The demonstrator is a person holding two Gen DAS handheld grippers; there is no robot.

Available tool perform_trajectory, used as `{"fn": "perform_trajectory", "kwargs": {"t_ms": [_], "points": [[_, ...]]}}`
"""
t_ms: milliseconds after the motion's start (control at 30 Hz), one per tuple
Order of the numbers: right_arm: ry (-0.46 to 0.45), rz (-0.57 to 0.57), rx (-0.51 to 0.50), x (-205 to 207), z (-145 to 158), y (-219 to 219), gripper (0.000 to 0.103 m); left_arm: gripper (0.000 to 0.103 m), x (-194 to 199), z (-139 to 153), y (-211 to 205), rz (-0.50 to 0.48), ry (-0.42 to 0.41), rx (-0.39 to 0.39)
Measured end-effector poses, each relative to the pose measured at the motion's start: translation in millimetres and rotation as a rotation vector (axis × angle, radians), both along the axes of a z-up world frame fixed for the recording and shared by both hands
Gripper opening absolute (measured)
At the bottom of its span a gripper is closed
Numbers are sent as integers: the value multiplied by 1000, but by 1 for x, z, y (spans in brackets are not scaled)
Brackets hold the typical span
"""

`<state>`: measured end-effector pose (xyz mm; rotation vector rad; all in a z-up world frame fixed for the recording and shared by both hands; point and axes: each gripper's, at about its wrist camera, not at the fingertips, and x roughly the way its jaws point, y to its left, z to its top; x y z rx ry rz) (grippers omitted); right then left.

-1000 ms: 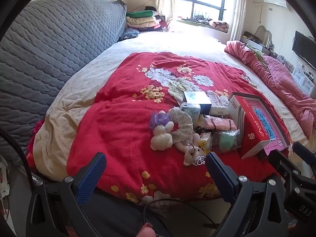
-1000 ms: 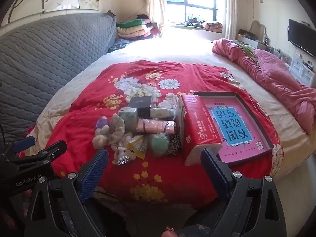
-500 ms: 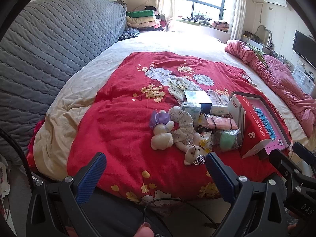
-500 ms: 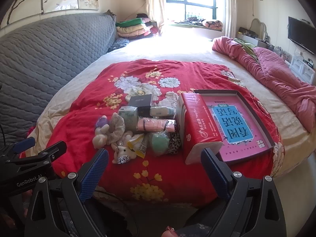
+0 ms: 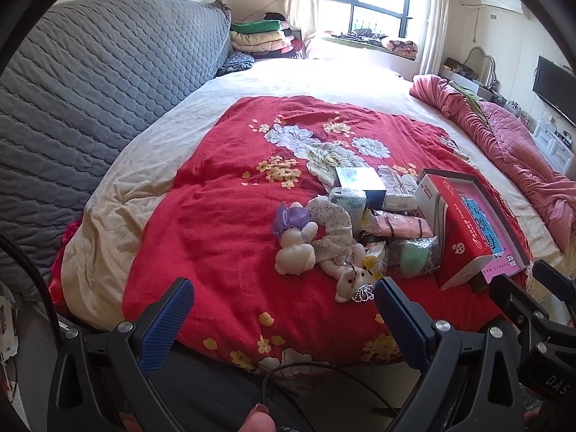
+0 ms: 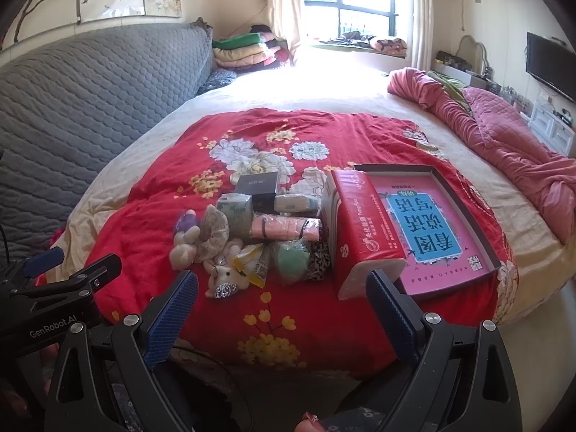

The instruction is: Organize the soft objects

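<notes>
A heap of soft things lies on the red floral blanket (image 5: 216,237) (image 6: 151,216): a white plush with a purple bow (image 5: 295,244) (image 6: 185,237), a small white plush (image 5: 351,280) (image 6: 223,279), a floral scrunchie (image 5: 334,226) (image 6: 214,232), a green sponge in a bag (image 5: 414,257) (image 6: 289,261), a pink pack (image 5: 399,225) (image 6: 284,228) and tissue packs (image 5: 347,199) (image 6: 235,210). My left gripper (image 5: 280,324) and right gripper (image 6: 280,313) are open and empty, held short of the bed's near edge.
A red tissue pack (image 5: 457,237) (image 6: 360,230) lies beside a pink-lined shallow box (image 5: 493,223) (image 6: 428,226). A dark small box (image 6: 257,185) stands behind the heap. A grey quilted headboard (image 5: 90,82) is at left, a pink quilt (image 6: 504,133) at right.
Both grippers have stayed open and have barely shifted. Nothing on the bed has moved.
</notes>
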<state>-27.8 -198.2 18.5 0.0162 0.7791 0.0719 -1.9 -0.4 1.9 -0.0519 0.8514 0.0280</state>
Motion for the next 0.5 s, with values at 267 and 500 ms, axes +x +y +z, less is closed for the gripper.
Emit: {"fn": "perform_trajectory", "kwargs": {"t_ms": [267, 500], "points": [[2, -3, 6, 1, -1, -2, 95, 101, 0, 0, -1, 2, -2, -1], [4, -2, 7, 0, -1, -2, 95, 101, 0, 1, -1, -2, -1, -1]]}}
